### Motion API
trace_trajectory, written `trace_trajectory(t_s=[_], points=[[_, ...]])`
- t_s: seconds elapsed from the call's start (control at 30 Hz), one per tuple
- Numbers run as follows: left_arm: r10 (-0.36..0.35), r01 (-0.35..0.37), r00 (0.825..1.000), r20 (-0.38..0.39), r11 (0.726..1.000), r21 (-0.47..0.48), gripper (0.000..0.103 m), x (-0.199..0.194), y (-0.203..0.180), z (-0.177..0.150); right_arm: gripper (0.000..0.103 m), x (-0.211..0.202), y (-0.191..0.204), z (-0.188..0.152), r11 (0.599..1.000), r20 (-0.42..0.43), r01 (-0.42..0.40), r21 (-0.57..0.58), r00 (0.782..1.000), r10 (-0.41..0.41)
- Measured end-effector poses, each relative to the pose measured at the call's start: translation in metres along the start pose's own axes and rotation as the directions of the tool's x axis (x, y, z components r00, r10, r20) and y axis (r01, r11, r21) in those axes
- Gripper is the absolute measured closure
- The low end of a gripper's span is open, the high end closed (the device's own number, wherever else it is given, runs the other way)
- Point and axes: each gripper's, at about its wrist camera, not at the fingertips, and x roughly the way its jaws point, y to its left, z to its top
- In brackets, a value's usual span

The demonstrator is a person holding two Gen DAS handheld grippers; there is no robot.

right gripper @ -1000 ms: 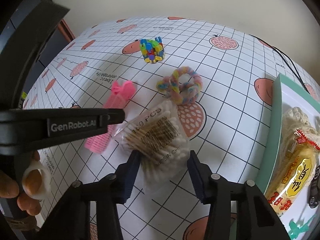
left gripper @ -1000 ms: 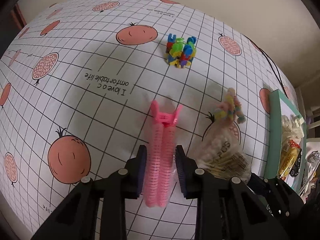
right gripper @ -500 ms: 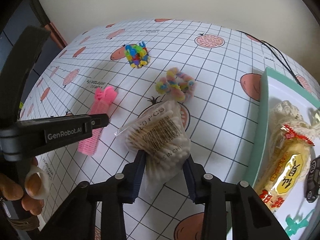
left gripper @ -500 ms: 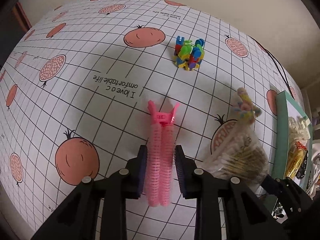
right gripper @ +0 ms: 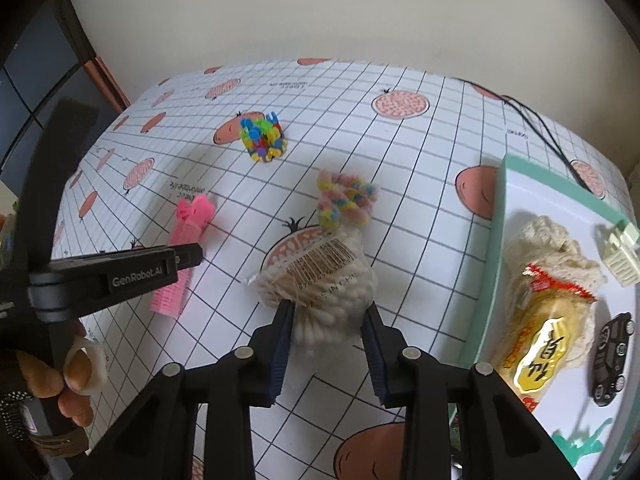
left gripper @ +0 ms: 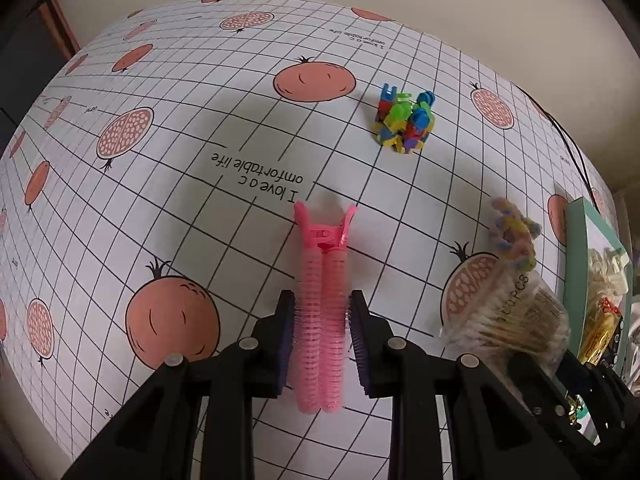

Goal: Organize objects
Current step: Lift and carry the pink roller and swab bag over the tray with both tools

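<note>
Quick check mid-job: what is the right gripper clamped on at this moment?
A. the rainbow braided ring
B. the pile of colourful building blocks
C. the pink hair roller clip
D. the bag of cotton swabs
D: in the right wrist view the right gripper has both pads pressed into the bag of cotton swabs, while the pink hair roller clip sits in the left gripper.
</note>
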Motion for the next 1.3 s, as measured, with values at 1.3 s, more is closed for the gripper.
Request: trace_trajectory(t_s=[1.3], points=[[-0.065,0.07,0.992,0.108,0.997,-0.039,0.075,-0.028,-0.015,0.014,0.073,-0.047,-0.03,0.011,0.998,0.122,-0.011,0.06,0.993,0.003]])
